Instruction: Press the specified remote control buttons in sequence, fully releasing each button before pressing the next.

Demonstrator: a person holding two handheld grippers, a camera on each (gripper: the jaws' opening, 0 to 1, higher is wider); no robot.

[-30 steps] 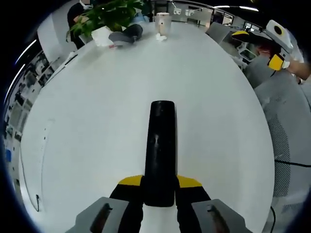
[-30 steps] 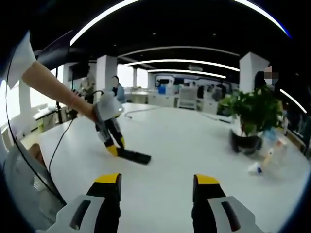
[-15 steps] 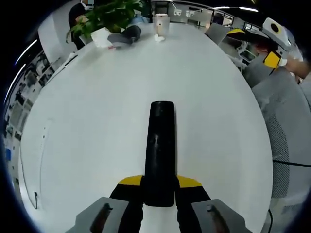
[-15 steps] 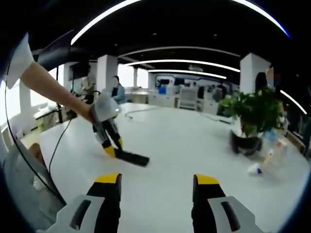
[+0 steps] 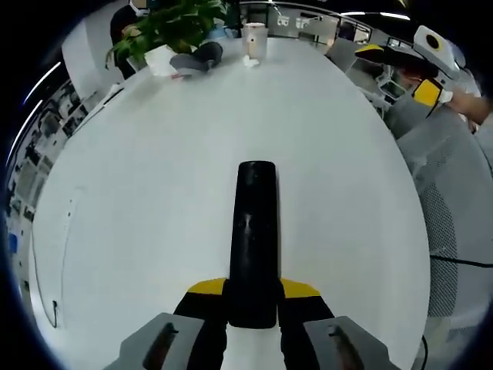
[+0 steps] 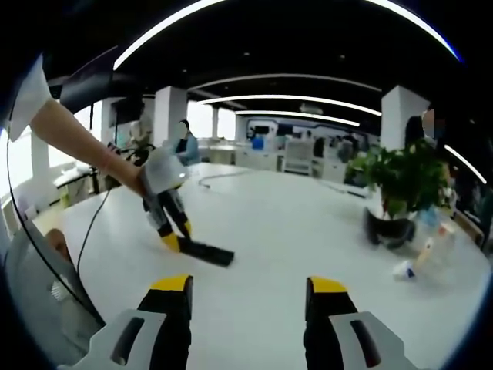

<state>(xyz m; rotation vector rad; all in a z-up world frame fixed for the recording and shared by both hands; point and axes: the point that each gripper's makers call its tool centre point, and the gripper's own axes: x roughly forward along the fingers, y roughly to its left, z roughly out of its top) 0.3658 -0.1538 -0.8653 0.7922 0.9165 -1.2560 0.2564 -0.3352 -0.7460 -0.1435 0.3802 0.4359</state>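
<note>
Unmoved, slim glossy black remote (image 5: 255, 239) stays clamped by left gripper (image 5: 254, 297).

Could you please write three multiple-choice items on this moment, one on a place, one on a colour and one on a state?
1. Where does the remote control lie?
A. on the white table, its near end between the left gripper's jaws
B. beside the potted plant
C. on a chair

2. What colour are the tips of the right gripper's jaws?
A. red
B. yellow
C. green

3. How do the right gripper's jaws stand?
A. shut on the remote control
B. shut on a cup
C. open, with nothing between them

Answers:
1 A: in the left gripper view the black remote rests flat on the table, its near end held between the jaws.
2 B: both tips are yellow in the right gripper view.
3 C: bare table shows between the two jaws, above the tabletop.
</note>
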